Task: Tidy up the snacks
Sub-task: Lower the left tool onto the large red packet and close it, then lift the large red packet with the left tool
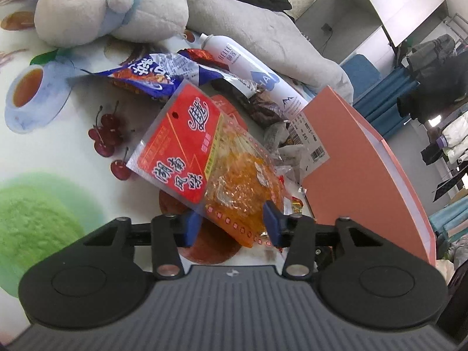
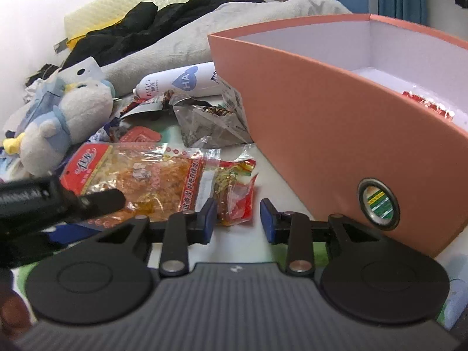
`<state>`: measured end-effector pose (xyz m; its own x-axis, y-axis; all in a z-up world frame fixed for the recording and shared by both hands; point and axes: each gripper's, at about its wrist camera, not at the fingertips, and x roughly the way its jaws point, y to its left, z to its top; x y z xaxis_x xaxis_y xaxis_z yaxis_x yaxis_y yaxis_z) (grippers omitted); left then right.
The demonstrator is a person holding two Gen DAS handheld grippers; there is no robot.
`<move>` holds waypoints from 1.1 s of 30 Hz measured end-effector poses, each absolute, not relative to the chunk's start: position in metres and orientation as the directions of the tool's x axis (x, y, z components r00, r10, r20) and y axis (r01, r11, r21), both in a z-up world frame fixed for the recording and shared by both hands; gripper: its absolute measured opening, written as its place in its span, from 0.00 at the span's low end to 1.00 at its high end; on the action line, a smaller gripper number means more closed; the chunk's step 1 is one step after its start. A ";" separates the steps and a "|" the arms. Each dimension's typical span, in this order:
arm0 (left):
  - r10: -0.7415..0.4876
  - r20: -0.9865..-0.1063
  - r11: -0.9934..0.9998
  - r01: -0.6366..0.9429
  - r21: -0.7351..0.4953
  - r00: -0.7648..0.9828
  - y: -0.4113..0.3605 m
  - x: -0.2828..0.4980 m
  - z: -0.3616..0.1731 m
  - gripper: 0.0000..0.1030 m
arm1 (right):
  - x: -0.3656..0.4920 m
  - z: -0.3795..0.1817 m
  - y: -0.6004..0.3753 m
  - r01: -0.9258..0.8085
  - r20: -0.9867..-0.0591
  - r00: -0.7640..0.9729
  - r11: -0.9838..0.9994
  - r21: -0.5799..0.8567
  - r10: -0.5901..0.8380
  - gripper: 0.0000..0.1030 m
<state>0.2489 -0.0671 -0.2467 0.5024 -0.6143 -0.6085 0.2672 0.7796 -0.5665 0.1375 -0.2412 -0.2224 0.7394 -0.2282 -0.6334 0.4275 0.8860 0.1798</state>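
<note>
My left gripper (image 1: 231,225) has its jaws around the lower end of a red-labelled clear snack bag with orange contents (image 1: 210,158), which looks lifted and tilted off the table. The same bag shows in the right wrist view (image 2: 140,172), with the left gripper's fingers (image 2: 99,200) on its left end. My right gripper (image 2: 238,219) is open and empty, low over the table, just in front of a small red and yellow snack packet (image 2: 237,193). A salmon-pink box (image 2: 336,134) stands to the right, open, with a red packet (image 2: 430,106) inside.
A blue snack bag (image 1: 152,73), a white spray can (image 1: 254,73), dark wrapped snacks (image 2: 210,120) and a plush toy (image 1: 108,3) lie behind. Grey bedding (image 1: 263,29) and dark clothes (image 2: 140,29) pile at the back. The pink box (image 1: 365,169) stands right of my left gripper.
</note>
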 end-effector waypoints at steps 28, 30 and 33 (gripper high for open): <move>-0.572 -0.643 0.798 0.166 -0.579 0.509 0.009 0.158 -0.209 0.07 | 0.071 -0.195 -0.227 0.271 -0.697 0.713 0.948 0.167 -0.081 0.12; -0.565 -0.653 0.803 0.154 -0.576 0.505 0.018 0.150 -0.207 0.07 | 0.067 -0.195 -0.225 0.254 -0.715 0.696 0.955 0.153 -0.071 0.12; -0.539 -0.667 0.819 0.136 -0.557 0.514 0.031 0.143 -0.207 0.07 | 0.061 -0.194 -0.223 0.230 -0.719 0.692 0.963 0.144 -0.058 0.13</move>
